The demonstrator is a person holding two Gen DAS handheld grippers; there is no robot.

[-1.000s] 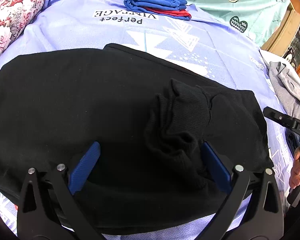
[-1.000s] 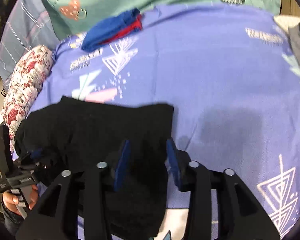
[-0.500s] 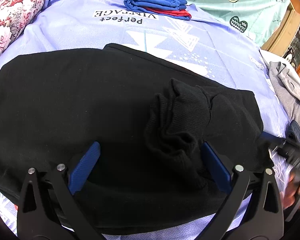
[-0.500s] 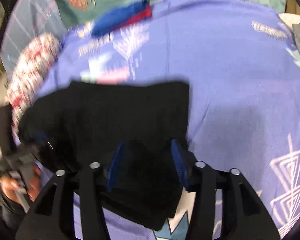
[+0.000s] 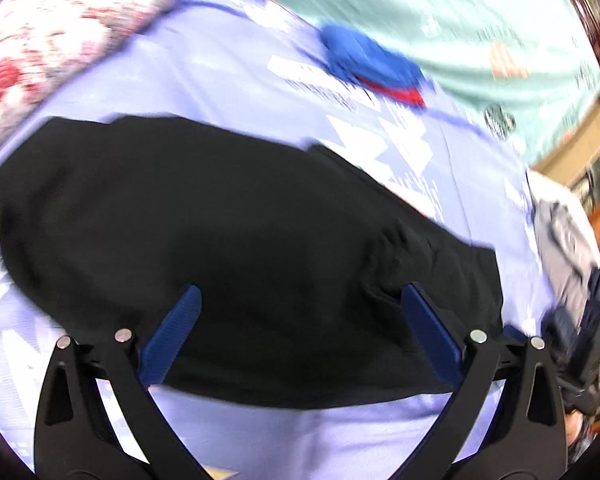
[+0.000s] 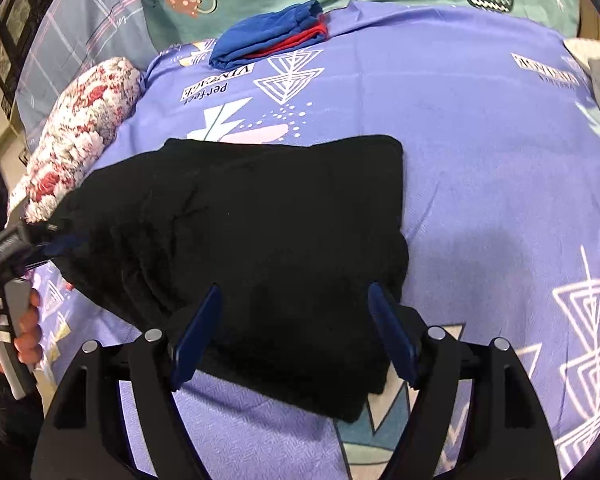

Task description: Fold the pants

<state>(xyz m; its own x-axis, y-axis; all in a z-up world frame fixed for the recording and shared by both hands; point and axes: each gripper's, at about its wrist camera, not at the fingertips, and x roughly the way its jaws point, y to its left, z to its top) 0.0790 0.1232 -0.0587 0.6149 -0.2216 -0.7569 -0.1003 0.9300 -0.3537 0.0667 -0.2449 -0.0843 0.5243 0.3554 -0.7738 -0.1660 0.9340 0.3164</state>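
The bed (image 6: 480,152), spread with a purple printed sheet, carries everything, giving a broad flat surface for folding. On it the black pants (image 6: 268,232) lie already doubled into a thick rectangular bundle near the front edge, its right side straight while the left side is still lumpy, which suggests the fold needs tidying there. A flowered pillow (image 6: 80,128) lies along the left edge of the bed, and a small folded blue and red garment (image 6: 272,32) sits well apart at the far end, likely finished work set out of the way. The right claw (image 6: 296,324) hovers over the near part of the bundle with its jaws wide and nothing between them. The left claw (image 5: 300,320) is likewise spread wide over the pants, gripping nothing, in a blurred view.
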